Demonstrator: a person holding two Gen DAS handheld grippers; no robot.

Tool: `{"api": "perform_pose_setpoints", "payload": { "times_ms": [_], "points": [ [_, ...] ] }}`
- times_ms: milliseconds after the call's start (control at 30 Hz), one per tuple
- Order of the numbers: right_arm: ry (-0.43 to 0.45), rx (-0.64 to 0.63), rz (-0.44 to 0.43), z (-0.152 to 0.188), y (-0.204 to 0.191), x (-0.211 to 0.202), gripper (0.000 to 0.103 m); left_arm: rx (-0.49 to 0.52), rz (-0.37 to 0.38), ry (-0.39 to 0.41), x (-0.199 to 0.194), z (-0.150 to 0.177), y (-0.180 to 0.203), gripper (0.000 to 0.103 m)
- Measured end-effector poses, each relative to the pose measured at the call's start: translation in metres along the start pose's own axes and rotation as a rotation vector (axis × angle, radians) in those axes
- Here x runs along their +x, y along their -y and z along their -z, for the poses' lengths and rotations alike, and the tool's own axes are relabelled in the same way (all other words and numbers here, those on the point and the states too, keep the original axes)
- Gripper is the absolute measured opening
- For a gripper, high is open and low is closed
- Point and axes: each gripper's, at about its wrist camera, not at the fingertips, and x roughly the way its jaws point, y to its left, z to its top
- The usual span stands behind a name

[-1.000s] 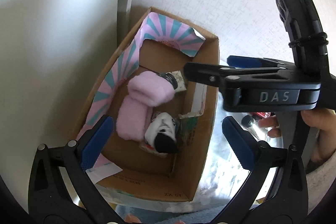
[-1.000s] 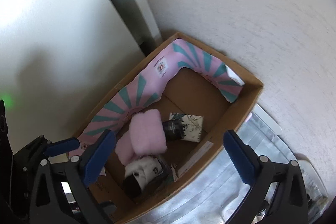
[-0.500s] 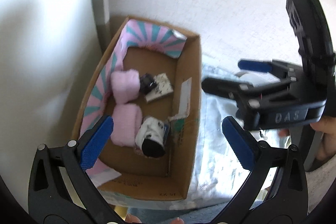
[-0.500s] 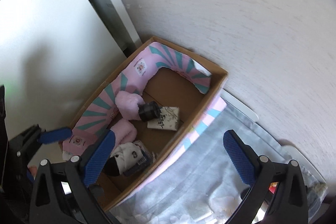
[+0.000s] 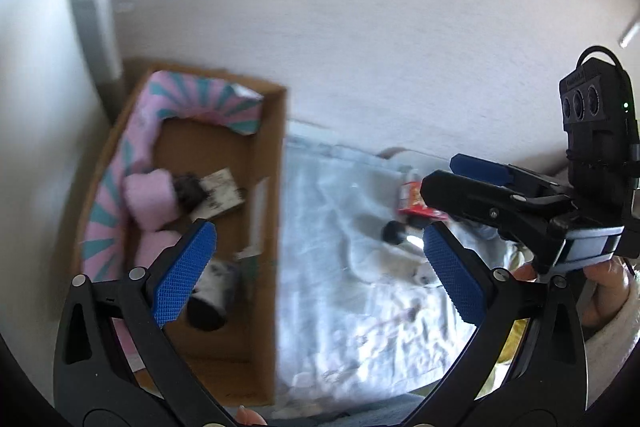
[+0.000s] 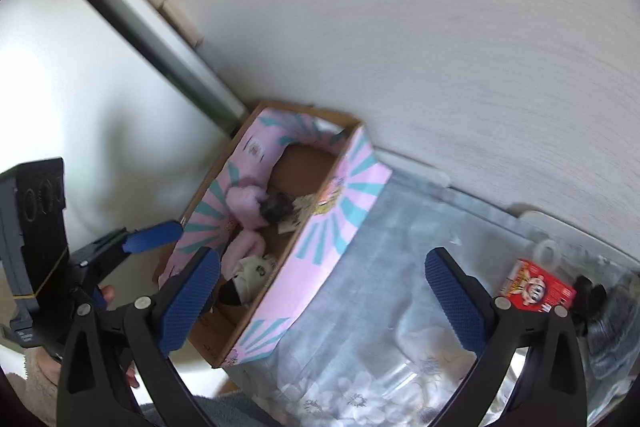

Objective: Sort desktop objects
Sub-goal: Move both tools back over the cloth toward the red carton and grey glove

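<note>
Left gripper [image 5: 316, 275]: blue-padded jaws stand wide apart with nothing between them; it hangs over the seam between the cardboard box [image 5: 276, 227] and the pale floral cloth [image 5: 360, 307].
Right gripper [image 6: 320, 303]: jaws likewise spread and empty, held above the cloth just beside the box's patterned outer wall.
Box contents: two pink fluffy pieces [image 5: 150, 193], a dark round item lying on a printed card [image 5: 220, 193], and a black-and-white soft item [image 5: 212, 297], all resting on the box floor.
Loose items: a red printed packet [image 6: 536, 287] lies on the cloth well apart from the box, with a small dark object [image 6: 588, 293] touching or just beside it; what that object is, I cannot tell.
Step in hand: judged from the empty jaws and the filled box, this is the gap between one placement and the next pick.
Next move: probably the right gripper swings toward the red packet, squares its pads across the packet's narrow sides, and closes without snagging the cloth.
Left view only: looks straight down into the box floor and shows the other tool side-on near the packet; the frame is motion-blurred.
Right view only: shows the pink-and-teal paper on the box's outer face, the packet's printed front, and a clear plastic ring [image 6: 546, 251] behind the packet.
</note>
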Motion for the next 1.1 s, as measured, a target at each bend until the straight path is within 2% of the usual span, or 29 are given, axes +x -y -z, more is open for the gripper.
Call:
{"api": "perform_pose_setpoints", "payload": {
  "times_ms": [100,200,333,400,500,567,633,800,967,1033,1100],
  "points": [
    [0.054,0.038,0.019,0.011,0.018,-0.018,0.103,0.060,0.010,-0.006,0.008,-0.001,0.022,0.103],
    [0.087,0.079,0.052,0.020,0.036,-0.033,0.103,0.069,0.034,-0.041,0.018,-0.002,0.036,0.103],
    [0.144,0.094,0.181,0.031,0.062,-0.059,0.103,0.063,0.054,-0.091,0.036,-0.001,0.051,0.103],
    [0.143,0.076,0.221,0.037,0.069,-0.068,0.103,0.074,0.052,-0.118,0.043,0.000,0.059,0.103],
    [0.113,0.055,0.286,0.047,0.086,-0.082,0.103,0.131,0.033,-0.117,0.046,0.005,0.078,0.103],
    [0.073,0.104,0.349,0.057,0.103,-0.093,0.103,0.156,0.017,-0.132,0.050,0.009,0.086,0.103],
    [0.081,0.192,0.402,0.070,0.126,-0.107,0.103,0.183,0.002,-0.156,0.058,0.015,0.096,0.103],
    [0.124,0.295,0.380,0.097,0.173,-0.131,0.103,0.204,-0.008,-0.220,0.079,0.031,0.110,0.103],
    [0.082,0.240,0.472,0.109,0.201,-0.139,0.103,0.248,-0.002,-0.270,0.106,0.041,0.127,0.103],
    [0.062,0.170,0.509,0.113,0.208,-0.138,0.103,0.285,-0.001,-0.285,0.117,0.040,0.136,0.103],
    [0.049,0.101,0.522,0.118,0.212,-0.137,0.103,0.320,-0.036,-0.302,0.132,0.035,0.146,0.103]
  ]
}}
